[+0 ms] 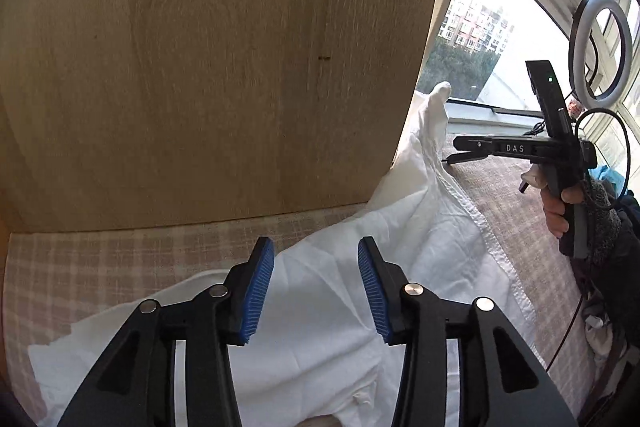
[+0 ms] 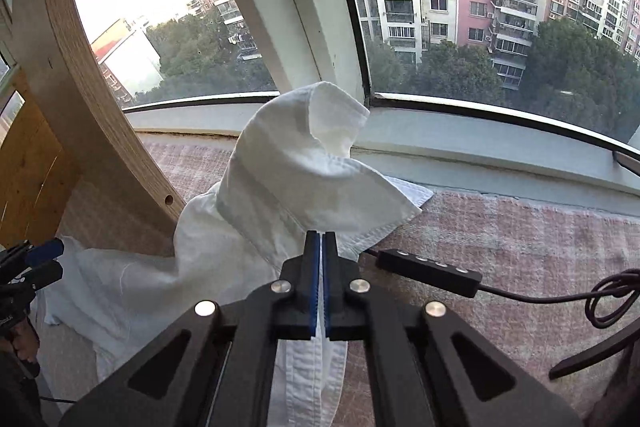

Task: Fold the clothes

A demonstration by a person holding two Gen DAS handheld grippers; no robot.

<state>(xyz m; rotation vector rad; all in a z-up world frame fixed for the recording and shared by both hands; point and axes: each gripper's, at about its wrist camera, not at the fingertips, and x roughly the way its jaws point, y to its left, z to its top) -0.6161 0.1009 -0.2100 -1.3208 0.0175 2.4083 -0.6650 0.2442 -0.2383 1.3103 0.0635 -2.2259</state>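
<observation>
A pale wooden panel (image 1: 208, 67) fills the left of the room, standing upright at the edge of the surface, which is covered by a pink-and-white checked cloth (image 1: 120, 251). On that cloth, against the foot of the panel, lies the white garment (image 1: 328, 291), crumpled and spread from the lower left toward the window. The left tool (image 1: 316, 287) hangs just above the garment with its blue pads (image 1: 256, 299) spread apart and nothing between them. Further right, the right tool (image 2: 321, 283) has its pads pressed together on a stitched edge of the garment, lifting a fold into a peak in front of the window sill (image 2: 440, 143). Beside it on the checked cloth lies a black inline switch (image 2: 428, 271) on a cable. Behind the sill, a curved window (image 2: 480, 7) shows apartment blocks and trees. At the far right stands a ring light (image 1: 600, 55).
</observation>
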